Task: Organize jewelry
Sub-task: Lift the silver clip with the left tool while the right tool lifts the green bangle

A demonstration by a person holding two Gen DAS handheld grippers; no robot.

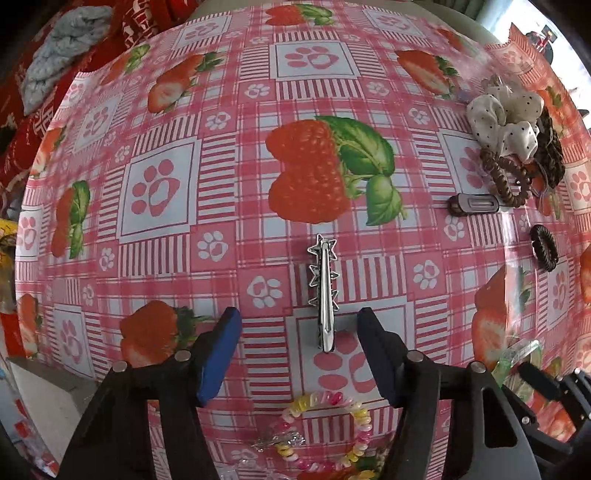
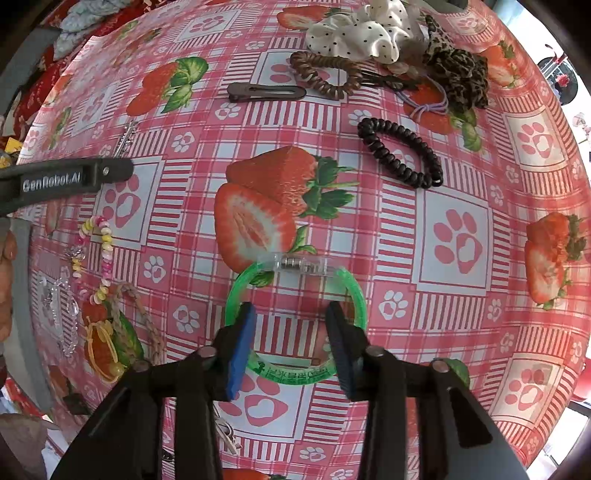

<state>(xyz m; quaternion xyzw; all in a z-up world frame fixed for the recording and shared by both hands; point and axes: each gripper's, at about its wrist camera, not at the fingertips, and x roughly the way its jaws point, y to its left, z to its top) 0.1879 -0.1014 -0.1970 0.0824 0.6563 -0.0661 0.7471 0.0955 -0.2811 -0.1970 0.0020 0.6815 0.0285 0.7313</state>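
In the left wrist view my left gripper [image 1: 299, 350] is open, its jaws either side of the near end of a silver star hair clip [image 1: 324, 291] lying on the strawberry tablecloth [image 1: 184, 110]. A pastel coil bracelet [image 1: 328, 432] lies just below it. In the right wrist view my right gripper [image 2: 291, 347] is open over a green translucent bangle [image 2: 295, 317] with a clear clasp; the fingertips [image 2: 242, 332] sit inside its ring. The left gripper's arm [image 2: 66, 181] shows at the left edge.
At the back lie a white dotted scrunchie [image 2: 358, 33], a leopard scrunchie [image 2: 458, 74], a brown coil tie [image 2: 325, 74], a brown flat clip [image 2: 266, 92], a black coil tie [image 2: 402, 155] and a purple elastic [image 2: 428, 103]. Braided and yellow bands [image 2: 122, 332] lie at the left.
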